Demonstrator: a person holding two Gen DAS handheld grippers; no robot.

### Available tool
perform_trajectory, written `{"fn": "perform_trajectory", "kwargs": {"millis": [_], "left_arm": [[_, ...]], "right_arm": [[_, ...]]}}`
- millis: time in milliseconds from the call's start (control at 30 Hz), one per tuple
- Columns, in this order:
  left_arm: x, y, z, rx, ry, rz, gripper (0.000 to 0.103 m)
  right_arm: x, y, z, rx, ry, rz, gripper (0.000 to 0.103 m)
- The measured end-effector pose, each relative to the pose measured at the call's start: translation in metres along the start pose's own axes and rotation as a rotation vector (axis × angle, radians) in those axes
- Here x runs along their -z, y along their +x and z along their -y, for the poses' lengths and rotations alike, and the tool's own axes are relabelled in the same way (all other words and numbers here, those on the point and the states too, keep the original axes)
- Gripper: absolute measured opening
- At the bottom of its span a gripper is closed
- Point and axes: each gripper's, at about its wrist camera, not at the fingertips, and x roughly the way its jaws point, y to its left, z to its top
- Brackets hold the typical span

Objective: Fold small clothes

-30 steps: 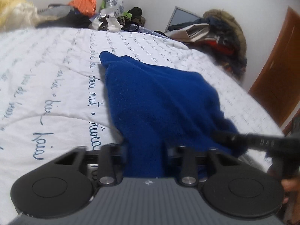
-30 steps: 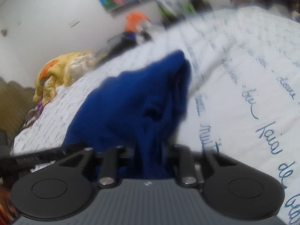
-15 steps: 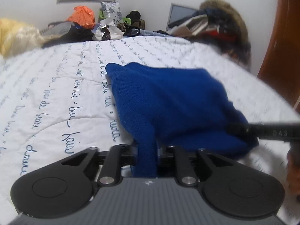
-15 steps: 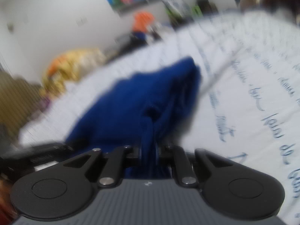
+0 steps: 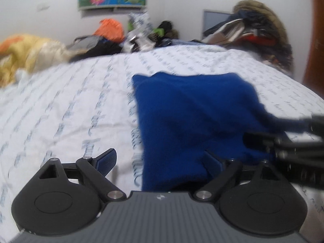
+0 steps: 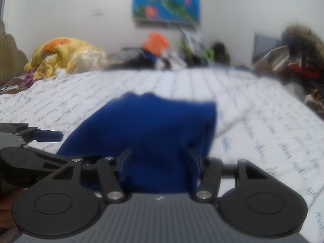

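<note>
A blue knit garment (image 5: 194, 117) lies folded on the white bed cover with blue script (image 5: 66, 105). My left gripper (image 5: 162, 160) is open, its jaws spread wide over the garment's near left edge. The right gripper's fingers (image 5: 287, 141) enter the left wrist view from the right, at the cloth's near right corner. In the right wrist view the garment (image 6: 158, 125) lies straight ahead and my right gripper (image 6: 160, 160) is open, jaws either side of its near edge. The left gripper's finger (image 6: 46, 136) shows at the left.
A yellow blanket (image 6: 66, 56) is piled at the far left of the bed. Clothes, an orange bag (image 5: 110, 29) and clutter line the far edge. A heap of jackets (image 5: 261, 32) stands at the far right by a brown door.
Both grippers were shut on the blue garment's near edge; now both have opened and let it go. The cloth has dropped flat on the bed.
</note>
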Motion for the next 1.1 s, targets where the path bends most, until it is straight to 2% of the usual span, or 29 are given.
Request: {"fn": "perform_trajectory", "kwargs": {"millis": [133, 633, 833, 967, 1067, 1100], "left_arm": [[0.003, -0.001, -0.010, -0.005, -0.058, -0.012, 0.098], [0.008, -0.009, -0.010, -0.053, -0.054, -0.042, 0.103], [0.013, -0.015, -0.011, -0.061, -0.036, -0.038, 0.103], [0.010, -0.023, -0.015, -0.036, 0.004, -0.017, 0.103], [-0.005, -0.022, -0.021, -0.046, 0.020, 0.024, 0.103], [-0.012, -0.018, -0.024, -0.054, 0.011, 0.025, 0.103]], "right_arm": [[0.013, 0.009, -0.001, 0.039, -0.001, -0.058, 0.057], [0.020, 0.007, -0.002, 0.037, 0.002, -0.054, 0.060], [0.020, 0.007, -0.001, 0.025, 0.000, -0.058, 0.067], [0.022, -0.002, 0.001, 0.008, 0.006, -0.042, 0.071], [0.016, -0.007, 0.018, -0.017, 0.077, -0.021, 0.083], [0.012, -0.006, 0.026, -0.015, 0.105, -0.018, 0.083]]}}
